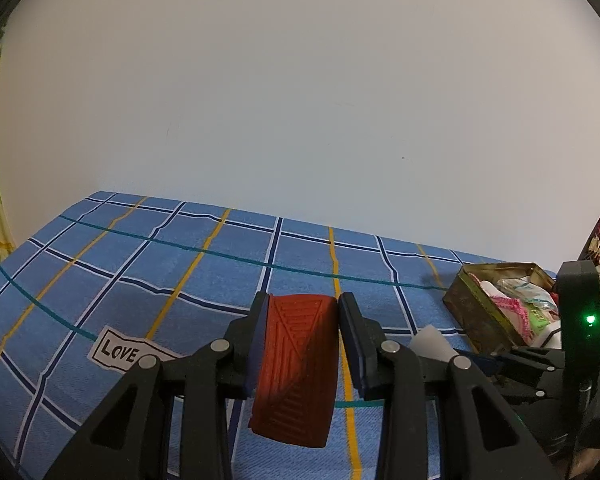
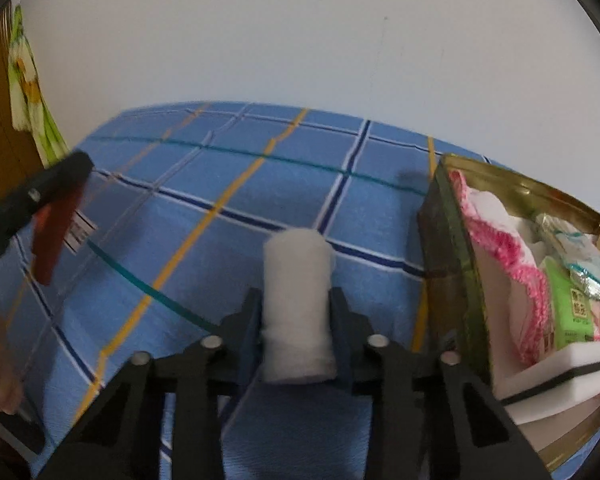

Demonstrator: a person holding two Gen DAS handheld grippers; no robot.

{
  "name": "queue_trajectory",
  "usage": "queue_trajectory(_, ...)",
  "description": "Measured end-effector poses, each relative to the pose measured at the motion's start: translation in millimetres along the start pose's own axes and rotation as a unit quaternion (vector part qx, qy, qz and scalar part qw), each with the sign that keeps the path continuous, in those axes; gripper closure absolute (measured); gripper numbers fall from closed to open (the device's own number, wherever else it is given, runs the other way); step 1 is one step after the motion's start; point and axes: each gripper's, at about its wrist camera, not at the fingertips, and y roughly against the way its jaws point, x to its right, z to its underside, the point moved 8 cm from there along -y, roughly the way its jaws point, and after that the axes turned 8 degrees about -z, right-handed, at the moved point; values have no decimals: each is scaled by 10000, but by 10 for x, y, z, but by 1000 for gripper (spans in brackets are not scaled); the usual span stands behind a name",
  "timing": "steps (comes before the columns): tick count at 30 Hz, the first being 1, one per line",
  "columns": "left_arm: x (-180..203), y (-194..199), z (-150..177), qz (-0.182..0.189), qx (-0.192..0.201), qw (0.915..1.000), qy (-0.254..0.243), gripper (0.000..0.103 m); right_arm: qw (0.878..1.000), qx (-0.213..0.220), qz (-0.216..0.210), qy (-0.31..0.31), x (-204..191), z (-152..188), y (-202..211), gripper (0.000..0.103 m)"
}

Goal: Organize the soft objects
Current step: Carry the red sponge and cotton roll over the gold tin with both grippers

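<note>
Your left gripper (image 1: pixel 302 320) fingers clamp a red ridged pad (image 1: pixel 296 364). Your right gripper (image 2: pixel 296 312) fingers hold a white gauze roll (image 2: pixel 298 304) upright, the open tin (image 2: pixel 452 264) just right of them.

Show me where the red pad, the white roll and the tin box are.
red pad (image 1: pixel 296 364), left wrist view, middle of its ribbed face
white roll (image 2: pixel 298 300), right wrist view, middle
tin box (image 2: pixel 446 248), right wrist view, left wall

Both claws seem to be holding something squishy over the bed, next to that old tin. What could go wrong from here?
The white roll sits between the right gripper pads and might slip or crush, being soft. The tin already looks crowded, so more items may not fit. The red pad in the left gripper could bump the right one nearby.
</note>
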Motion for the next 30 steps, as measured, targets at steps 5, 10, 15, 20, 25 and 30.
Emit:
queue_trajectory(5,-4,2,24,-161,-11,9999,8,66,9989,376,-271,-51,-38,-19,206,73)
queue_trajectory(10,131,106,29,-259,138,9995,-123,65,9868,1474,-665,101,-101,-155,782,73)
queue_trajectory(15,385,193,44,-238,217,9992,-221,65,9747,2186,-370,273,58,-85,1206,73)
queue_trajectory(20,743,276,49,-165,335,9983,-443,65,9667,2548,-220,21,414,-4,1492,73)
queue_trajectory(25,1017,362,32,164,415,9980,-442,66,9641,2655,53,-51,685,141,1668,73)
queue_trajectory(30,1252,459,15,409,461,9970,-459,66,9601,2770,358,-136,899,188,1818,73)
